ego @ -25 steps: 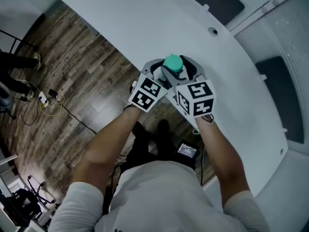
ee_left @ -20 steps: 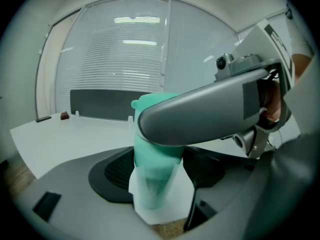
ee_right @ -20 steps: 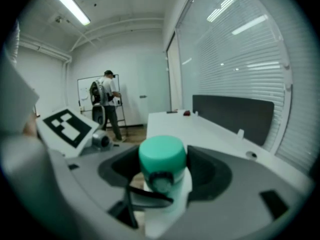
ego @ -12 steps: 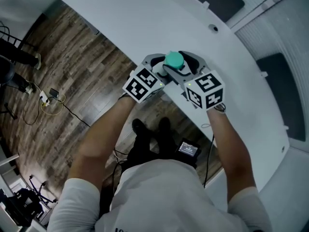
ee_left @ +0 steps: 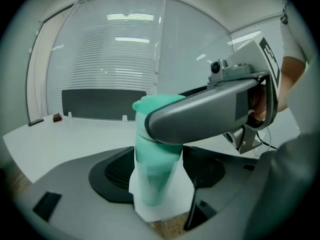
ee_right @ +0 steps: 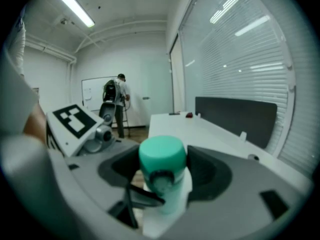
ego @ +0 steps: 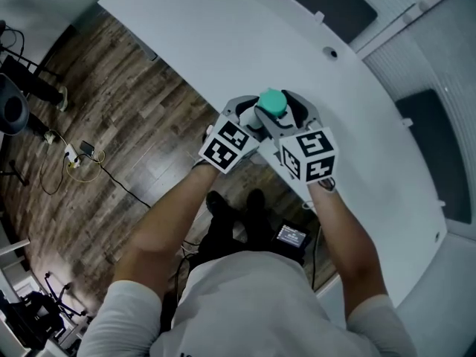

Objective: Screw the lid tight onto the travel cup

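Left tongs (ee_left: 159, 176) clamp the green travel cup (ee_left: 151, 159) by its body, steadying it over the desk (ego: 223, 43) edge, while right tongs (ee_right: 162, 176) grip its lid (ee_right: 162, 156), presumably for tightening.

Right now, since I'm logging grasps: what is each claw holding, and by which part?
The left claw grips the travel cup by its body; the right claw clamps the teal lid on top.
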